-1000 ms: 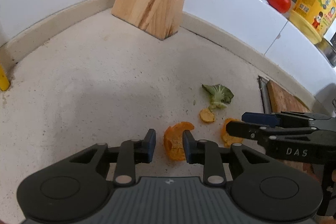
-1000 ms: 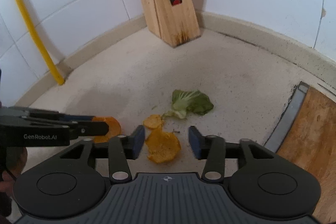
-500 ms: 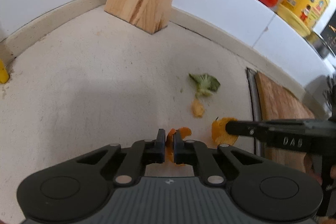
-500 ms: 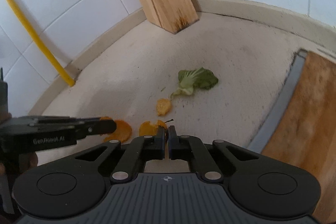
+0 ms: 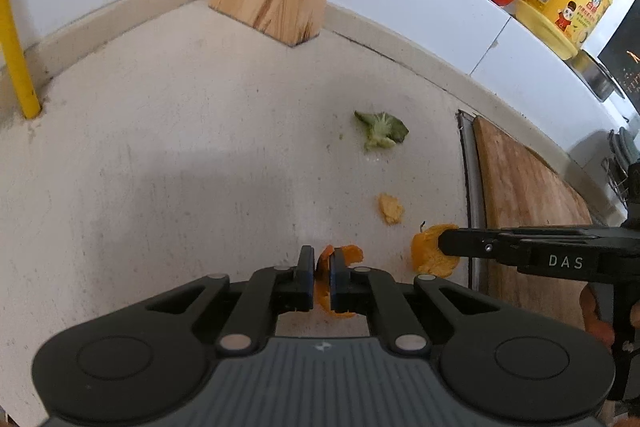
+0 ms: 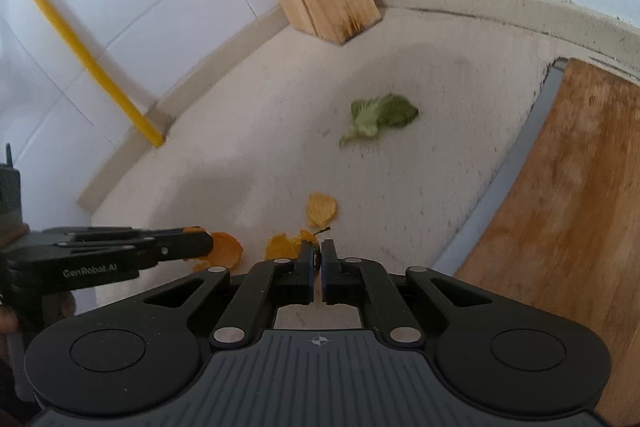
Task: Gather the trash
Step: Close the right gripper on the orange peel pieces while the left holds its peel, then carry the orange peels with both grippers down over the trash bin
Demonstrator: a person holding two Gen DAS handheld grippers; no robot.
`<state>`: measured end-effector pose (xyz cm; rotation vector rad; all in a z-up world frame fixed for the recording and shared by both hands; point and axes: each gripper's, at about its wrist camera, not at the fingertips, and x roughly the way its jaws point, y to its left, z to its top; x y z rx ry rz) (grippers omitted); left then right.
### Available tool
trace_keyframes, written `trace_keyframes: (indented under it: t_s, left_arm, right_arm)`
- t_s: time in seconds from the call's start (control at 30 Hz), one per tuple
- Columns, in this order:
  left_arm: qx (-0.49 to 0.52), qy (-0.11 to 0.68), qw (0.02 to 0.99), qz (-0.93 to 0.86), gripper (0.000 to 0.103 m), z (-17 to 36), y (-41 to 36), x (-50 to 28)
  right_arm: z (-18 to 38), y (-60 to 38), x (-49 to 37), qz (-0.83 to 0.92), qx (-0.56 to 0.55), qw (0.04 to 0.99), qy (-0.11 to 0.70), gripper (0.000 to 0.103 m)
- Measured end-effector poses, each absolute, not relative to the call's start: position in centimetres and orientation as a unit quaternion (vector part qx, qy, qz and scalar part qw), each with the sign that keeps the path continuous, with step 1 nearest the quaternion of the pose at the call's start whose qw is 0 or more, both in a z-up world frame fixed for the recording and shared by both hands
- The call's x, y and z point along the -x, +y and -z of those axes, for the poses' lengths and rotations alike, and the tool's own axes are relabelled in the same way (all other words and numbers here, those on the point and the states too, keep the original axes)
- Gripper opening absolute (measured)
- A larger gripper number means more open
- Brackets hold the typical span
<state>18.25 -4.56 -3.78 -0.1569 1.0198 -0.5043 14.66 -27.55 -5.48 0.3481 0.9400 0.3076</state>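
Orange peel was pinched in both tools, so the coming move turned on what lay loose ahead of them.

Left wrist view: the left tool (image 5: 320,269) was pressed together on a curled orange peel (image 5: 347,254) that stood on edge between its pads. Ahead and to its right on the pale desk (image 5: 180,147) lay a small yellow scrap (image 5: 390,209), and farther ahead a green leaf stub (image 5: 380,131). The right tool (image 5: 444,247) reached in from the right, its tip on a second orange peel (image 5: 430,259).

Right wrist view: the right tool (image 6: 318,255), jaws having just closed, gripped that second peel (image 6: 286,245) at its edge. The yellow scrap (image 6: 321,207) lay just ahead, nearly in line with the jaws; the leaf (image 6: 382,115), long axis running across, lay farther ahead and right. I judged the right tool the nearer to both.
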Motion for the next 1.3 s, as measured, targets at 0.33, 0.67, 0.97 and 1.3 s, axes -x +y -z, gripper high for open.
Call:
trace_keyframes:
  t_s: [0.33,0.67,0.97,1.3]
  left_arm:
    - [0.07,0.482,0.844,0.225,0.023,4.2,-4.2,-17.7]
    - [0.066,0.481,0.849,0.21,0.002,4.4,-4.7,-17.7]
    - [0.108,0.479,0.841,0.227,0.002,3.2,-3.1,-16.8]
    - [0.148,0.458,0.844,0.236,0.001,1.3,-2.0,-16.1]
  right_arm:
    - [5.9,-26.4,-14.7,-0.157,-0.138,0.87,0.446,0.039]
    - [5.8,-26.0,-14.0,-0.156,-0.142,0.863,0.459,0.006]
    - [4.9,-29.0,-13.2,-0.158,-0.231,0.849,0.448,0.006]
    - [3.5,-29.2,-13.1,-0.172,-0.265,0.848,0.425,0.006]
